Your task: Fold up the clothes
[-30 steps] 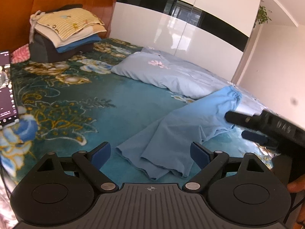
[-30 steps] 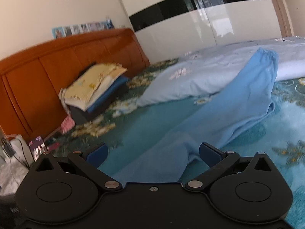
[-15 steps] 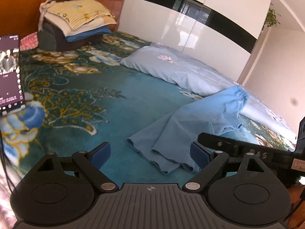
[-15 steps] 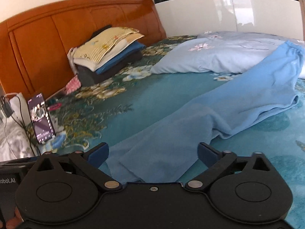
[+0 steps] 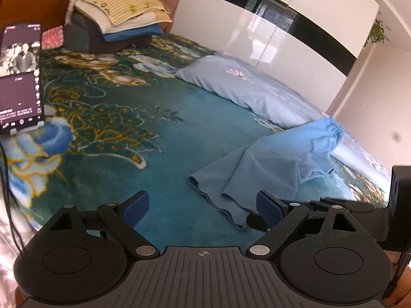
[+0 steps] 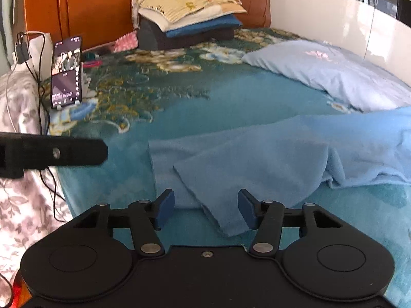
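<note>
The right gripper (image 6: pixel 206 211), its jaws just closing, straddles the blue trousers' (image 6: pixel 257 164) hem corner, pads not pressing. The left gripper (image 5: pixel 203 209) gapes wide over bare bedspread (image 5: pixel 159 154), hem just right.

Garment (image 6: pixel 269 159) on bedspread (image 6: pixel 231 102), folded pile (image 6: pixel 190 12) behind, phone (image 6: pixel 66 71) left.

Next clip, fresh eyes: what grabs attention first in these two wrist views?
First, the rumpled light-blue cotton trousers sprawled across the teal floral bedspread, their hem corner lying between the right tongs, whose jaws have just been closing without yet pinching it. Next, the stack of folded clothes topped by a yellow striped piece against the orange wooden headboard. Then the lit smartphone propped upright at the bed's left edge.
</note>
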`<state>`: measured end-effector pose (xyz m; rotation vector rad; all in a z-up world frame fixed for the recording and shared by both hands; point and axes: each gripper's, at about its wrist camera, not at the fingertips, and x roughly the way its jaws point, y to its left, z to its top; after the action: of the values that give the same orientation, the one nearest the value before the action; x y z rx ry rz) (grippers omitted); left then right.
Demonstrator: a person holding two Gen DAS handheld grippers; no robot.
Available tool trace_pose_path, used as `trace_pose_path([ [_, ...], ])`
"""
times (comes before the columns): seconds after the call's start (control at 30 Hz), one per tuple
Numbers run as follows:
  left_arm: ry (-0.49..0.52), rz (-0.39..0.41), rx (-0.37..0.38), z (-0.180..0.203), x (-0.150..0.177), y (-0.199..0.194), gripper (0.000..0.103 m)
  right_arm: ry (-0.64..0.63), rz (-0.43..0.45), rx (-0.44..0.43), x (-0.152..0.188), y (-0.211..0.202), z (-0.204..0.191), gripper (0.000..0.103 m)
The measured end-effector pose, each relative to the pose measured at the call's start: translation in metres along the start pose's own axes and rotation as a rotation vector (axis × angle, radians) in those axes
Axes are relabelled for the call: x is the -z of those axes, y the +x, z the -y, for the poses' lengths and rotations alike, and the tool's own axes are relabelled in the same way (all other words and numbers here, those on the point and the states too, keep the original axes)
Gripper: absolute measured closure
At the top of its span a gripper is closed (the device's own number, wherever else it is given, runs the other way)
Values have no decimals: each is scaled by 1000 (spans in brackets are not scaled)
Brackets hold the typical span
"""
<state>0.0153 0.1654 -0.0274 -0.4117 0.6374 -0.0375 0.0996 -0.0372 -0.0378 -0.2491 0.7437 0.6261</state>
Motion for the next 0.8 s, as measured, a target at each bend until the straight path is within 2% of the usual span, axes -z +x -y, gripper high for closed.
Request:
trace_pose_path([
  [0.17,-3,-5,10,-1,0,2,12,48,-27,8,4,6,8,65],
  [0.23,-4,-9,13,-1,1,3,13,76,-30,2,4,6,13,77],
  [0.27,-5,-11,14,-1,1,4,12,92,-31,-4,4,6,15,79],
  [0.33,-10,-14,13,-1,1,5,13,123,-40,-8,3,6,20,92],
  [0.4,-11,-16,16,-1,1,5,13,153,-39,-13,3,6,26,98],
  [0.6,-25,-9,12,-4,0,4,13,338,18,-138,-6,-7,45,100],
  [0.7,-24,-5,4,-5,-1,3,13,358,50,-210,-21,-11,42,100],
  [0.8,-27,3,-12,-7,-2,1,12,315,32,-254,-32,-3,28,100],
])
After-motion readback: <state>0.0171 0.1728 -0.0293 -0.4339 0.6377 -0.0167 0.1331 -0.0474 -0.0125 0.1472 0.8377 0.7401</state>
